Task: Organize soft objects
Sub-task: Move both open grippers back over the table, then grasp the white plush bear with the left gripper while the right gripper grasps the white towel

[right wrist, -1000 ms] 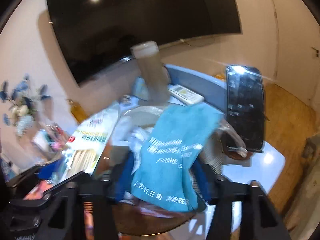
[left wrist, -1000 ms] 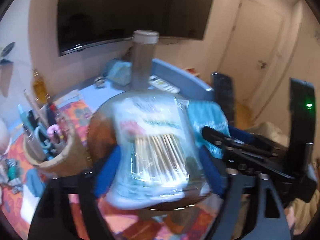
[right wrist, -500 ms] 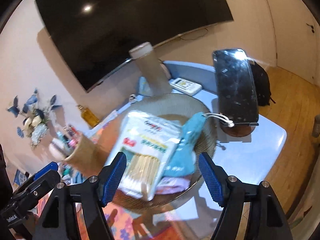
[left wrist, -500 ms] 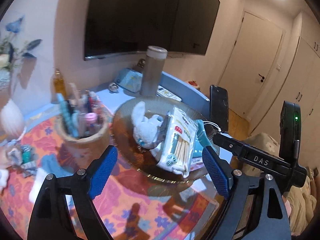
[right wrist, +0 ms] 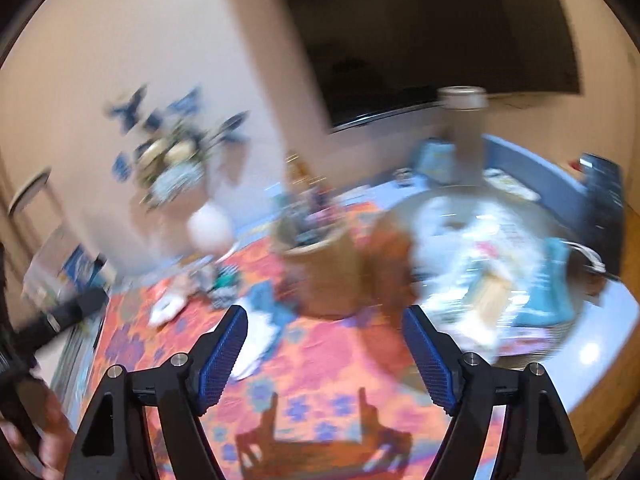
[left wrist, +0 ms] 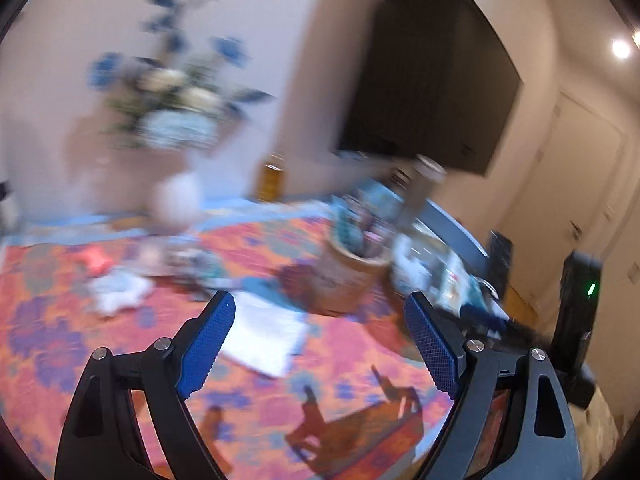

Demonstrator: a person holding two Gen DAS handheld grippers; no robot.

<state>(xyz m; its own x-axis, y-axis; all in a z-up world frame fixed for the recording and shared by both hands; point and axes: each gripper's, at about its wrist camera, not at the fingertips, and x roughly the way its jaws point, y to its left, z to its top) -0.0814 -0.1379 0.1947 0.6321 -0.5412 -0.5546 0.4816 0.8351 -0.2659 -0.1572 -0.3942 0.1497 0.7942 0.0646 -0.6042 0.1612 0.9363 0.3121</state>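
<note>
Both views are motion-blurred. My left gripper point(left wrist: 320, 348) is open and empty above the orange flowered cloth point(left wrist: 80, 344). My right gripper point(right wrist: 324, 356) is open and empty above the same cloth point(right wrist: 320, 380). A round glass bowl point(right wrist: 596, 332) at the right holds a cotton-swab packet point(right wrist: 492, 292), a blue cloth point(right wrist: 556, 284) and a white plush toy point(right wrist: 440, 216). The bowl also shows far right in the left wrist view point(left wrist: 444, 272). White and blue soft items point(right wrist: 260, 320) lie on the cloth near the right gripper's left finger. A white soft item point(left wrist: 116, 288) lies left.
A wooden holder of pens point(right wrist: 320, 264) stands between the loose items and the bowl. A white paper point(left wrist: 264, 336) lies ahead of the left gripper. A vase of blue flowers point(left wrist: 176, 128), a tall jar point(right wrist: 464, 132), a phone on a stand point(right wrist: 604, 208) and a television point(right wrist: 440, 40) stand behind.
Both grippers, open since half a second ago, have swung left and away from the bowl. The packet and blue cloth, held a second ago, lie in the bowl.
</note>
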